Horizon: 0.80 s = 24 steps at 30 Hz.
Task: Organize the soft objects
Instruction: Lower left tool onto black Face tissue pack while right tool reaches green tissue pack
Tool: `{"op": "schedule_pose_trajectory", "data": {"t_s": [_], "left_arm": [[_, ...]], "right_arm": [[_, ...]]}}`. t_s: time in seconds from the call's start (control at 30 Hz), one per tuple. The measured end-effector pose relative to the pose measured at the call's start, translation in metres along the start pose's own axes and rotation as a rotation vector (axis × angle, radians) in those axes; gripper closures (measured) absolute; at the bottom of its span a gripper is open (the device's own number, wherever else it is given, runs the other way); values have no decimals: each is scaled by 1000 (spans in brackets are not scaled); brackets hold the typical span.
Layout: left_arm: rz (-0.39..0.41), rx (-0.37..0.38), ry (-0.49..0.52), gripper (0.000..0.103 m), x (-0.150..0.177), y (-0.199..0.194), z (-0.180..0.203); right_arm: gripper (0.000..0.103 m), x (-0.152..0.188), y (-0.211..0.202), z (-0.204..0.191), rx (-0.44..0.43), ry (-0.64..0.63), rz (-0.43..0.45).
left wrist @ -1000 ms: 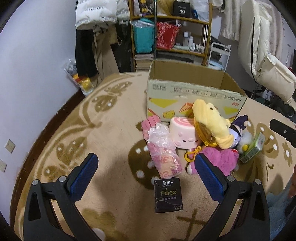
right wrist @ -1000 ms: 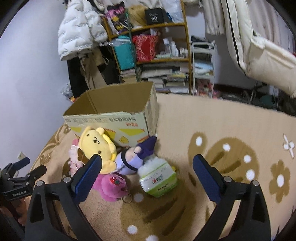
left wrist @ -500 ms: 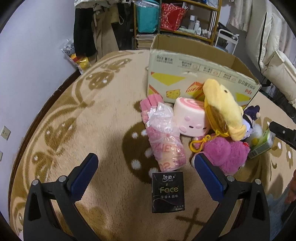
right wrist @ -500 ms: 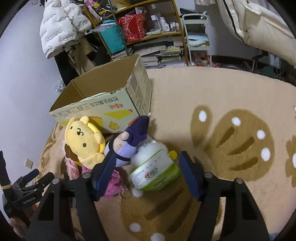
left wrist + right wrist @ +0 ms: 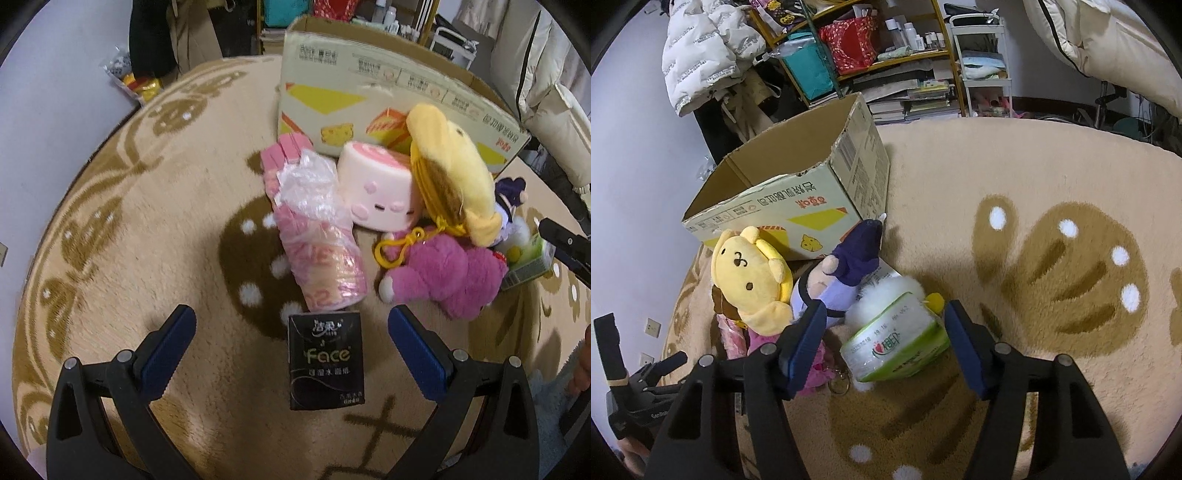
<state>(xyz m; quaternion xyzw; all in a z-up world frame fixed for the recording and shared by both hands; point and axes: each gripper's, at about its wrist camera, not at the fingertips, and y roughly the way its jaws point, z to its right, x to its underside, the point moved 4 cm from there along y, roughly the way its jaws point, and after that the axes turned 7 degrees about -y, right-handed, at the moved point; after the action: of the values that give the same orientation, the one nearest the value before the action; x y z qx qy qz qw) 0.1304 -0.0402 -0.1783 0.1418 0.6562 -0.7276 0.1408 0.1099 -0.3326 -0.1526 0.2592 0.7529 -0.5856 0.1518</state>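
Green tissue pack [image 5: 897, 341] lay on the beige rug [image 5: 1052, 177], low in the middle of the right wrist view, at the right end of a huddle of soft toys that sat against the front of the open cardboard box [image 5: 798, 192]. It was tilted, its long axis running from lower left to upper right of that frame, and it sat squarely in the gap of the right gripper [image 5: 886, 347], whose fingers [image 5: 807, 339] had just been closing around it; the right-hand pad stood at the pack's corner and the left-hand pad just beside its other end, but I could not tell whether they were pressing on it. A white fluffy toy [image 5: 886, 295] and a purple-hatted doll [image 5: 849, 266] leaned on the pack from above, with the yellow plush dog [image 5: 750, 280] further to the left. In the left wrist view the left gripper [image 5: 291, 347] hung wide open over a black tissue pack [image 5: 325, 358], which lay between its fingers untouched, long axis up and down the frame, a pink wrapped bundle [image 5: 317, 240] just above it. To my eye the right hand was the nearer to a grasp, and the neighbours might be dragged along.
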Motion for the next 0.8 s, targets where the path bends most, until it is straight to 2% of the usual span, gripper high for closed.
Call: {"op": "schedule_pose_trajectory", "data": {"t_s": [0.27, 0.47, 0.53, 0.6, 0.7, 0.77, 0.8], "left_arm": [[-93, -6, -1, 1, 7, 18, 1], [-104, -3, 12, 4, 10, 20, 2], [-116, -13, 16, 14, 11, 23, 2], [-128, -26, 21, 19, 12, 27, 3], [-124, -34, 25, 27, 14, 26, 3], [-121, -37, 27, 33, 14, 26, 3], [-118, -39, 27, 40, 14, 25, 3]], "right_arm": [[33, 2, 4, 0, 19, -2, -11], [34, 1, 4, 1, 36, -5, -8], [43, 1, 4, 0, 33, -7, -8], [44, 1, 4, 1, 33, -8, -11], [54, 1, 5, 2, 27, -4, -13], [55, 2, 4, 3, 26, 0, -14], [56, 2, 5, 4, 27, 3, -14]]}}
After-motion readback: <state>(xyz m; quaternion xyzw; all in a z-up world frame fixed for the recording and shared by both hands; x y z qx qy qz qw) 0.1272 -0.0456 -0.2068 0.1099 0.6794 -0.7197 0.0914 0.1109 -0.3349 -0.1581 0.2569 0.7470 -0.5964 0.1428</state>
